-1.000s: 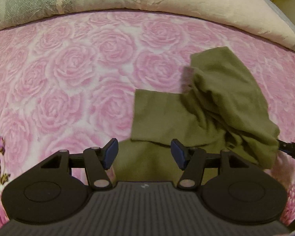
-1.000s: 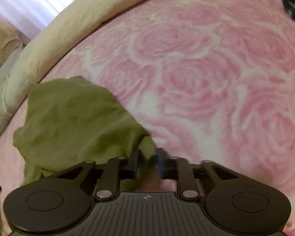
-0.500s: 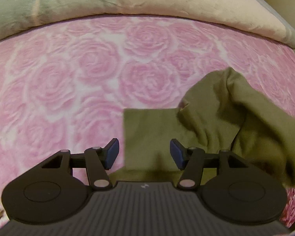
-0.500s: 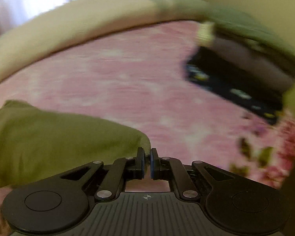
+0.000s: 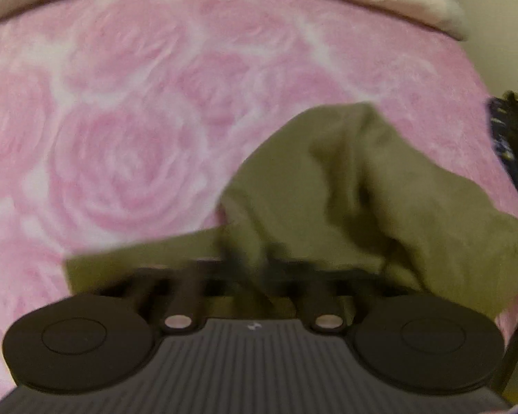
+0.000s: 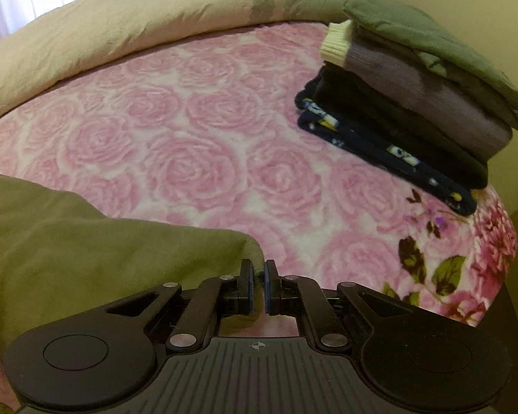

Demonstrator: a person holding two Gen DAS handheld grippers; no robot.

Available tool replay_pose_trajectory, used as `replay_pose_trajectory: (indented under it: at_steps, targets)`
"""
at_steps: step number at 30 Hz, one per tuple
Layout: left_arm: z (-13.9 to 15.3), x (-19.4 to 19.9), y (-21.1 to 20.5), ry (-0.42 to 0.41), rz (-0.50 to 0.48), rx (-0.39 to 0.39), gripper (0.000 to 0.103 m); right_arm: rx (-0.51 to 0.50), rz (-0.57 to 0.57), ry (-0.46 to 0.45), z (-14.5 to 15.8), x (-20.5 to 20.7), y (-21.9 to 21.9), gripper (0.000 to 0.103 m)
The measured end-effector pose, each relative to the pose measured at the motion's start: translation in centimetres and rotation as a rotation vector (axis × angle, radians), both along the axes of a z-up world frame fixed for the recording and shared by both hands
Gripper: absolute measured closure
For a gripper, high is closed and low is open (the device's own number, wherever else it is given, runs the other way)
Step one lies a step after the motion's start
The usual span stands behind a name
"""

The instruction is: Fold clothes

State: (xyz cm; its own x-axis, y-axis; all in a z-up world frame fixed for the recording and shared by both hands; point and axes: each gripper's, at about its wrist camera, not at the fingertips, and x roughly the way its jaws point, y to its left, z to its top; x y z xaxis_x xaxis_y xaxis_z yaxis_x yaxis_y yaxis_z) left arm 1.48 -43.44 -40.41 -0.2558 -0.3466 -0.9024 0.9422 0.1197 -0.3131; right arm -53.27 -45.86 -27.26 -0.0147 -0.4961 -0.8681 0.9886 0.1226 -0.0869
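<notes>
An olive green garment [image 5: 362, 189] lies rumpled on the pink rose bedspread [image 5: 121, 138]. The left wrist view is blurred. In it my left gripper [image 5: 250, 269] has dropped onto the garment's near edge, its jaws drawn together with a fold of cloth bunched between them. In the right wrist view the garment [image 6: 86, 241] hangs lifted at the left, above the bedspread [image 6: 207, 138]. My right gripper [image 6: 258, 276] is shut on its corner.
A stack of folded clothes [image 6: 414, 103], green on top and dark patterned at the bottom, sits on the bed's right side; its edge shows as dark cloth [image 5: 510, 145]. A beige and green duvet [image 6: 121, 27] is rolled along the far side. The bed's edge lies right of the stack.
My left gripper came down onto the garment and its jaws went from wide open to shut on cloth. My right gripper rose with the garment's corner and swung toward the folded stack.
</notes>
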Motion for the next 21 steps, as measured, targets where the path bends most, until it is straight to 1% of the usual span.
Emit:
replay_pose_trajectory:
  at_steps: [1,2,4,6,7,10,12,15,17,19,20,21]
  targets:
    - [0.2,0.6,0.3,0.025,0.035,-0.009,0.101,0.003,0.008,0.000,0.1,0.1,-0.3,0.099]
    - [0.7,1.4,0.6,0.033,0.074,-0.019,0.101,-0.005,0.032,-0.001,0.6,0.6,-0.7,0.099]
    - [2.6,3.7,0.6,-0.014,0.135,-0.059,0.101,-0.034,0.085,0.001,2.1,2.0,-1.9,0.099]
    - [5.9,6.6,0.2,-0.110,0.194,-0.128,0.101,-0.089,0.135,0.006,3.9,4.1,-3.6,0.099]
    - [7.9,8.3,-0.1,-0.154,0.226,-0.174,0.101,-0.124,0.156,0.007,4.9,5.2,-4.5,0.099]
    - [15.0,12.2,-1.2,-0.261,0.295,-0.294,0.101,-0.253,0.200,-0.032,8.8,7.4,-8.4,0.099]
    - [20.5,13.7,-1.5,-0.354,0.319,-0.391,0.101,-0.357,0.252,-0.037,11.9,9.6,-10.6,0.100]
    - [29.2,15.6,-1.6,-0.450,0.371,-0.536,0.101,-0.521,0.314,-0.055,17.6,12.9,-13.0,0.100]
    - [33.9,15.9,-0.1,-0.486,0.399,-0.627,0.100,-0.642,0.333,-0.087,22.2,14.7,-13.8,0.100]
    - [38.3,15.8,1.9,-0.513,0.424,-0.716,0.099,-0.759,0.337,-0.112,26.3,15.5,-13.6,0.100]
    - [40.4,15.7,2.9,-0.526,0.436,-0.760,0.099,-0.810,0.338,-0.124,28.2,15.6,-13.3,0.100]
    - [42.6,15.7,3.9,-0.539,0.449,-0.805,0.099,-0.837,0.344,-0.148,29.5,15.4,-12.7,0.100]
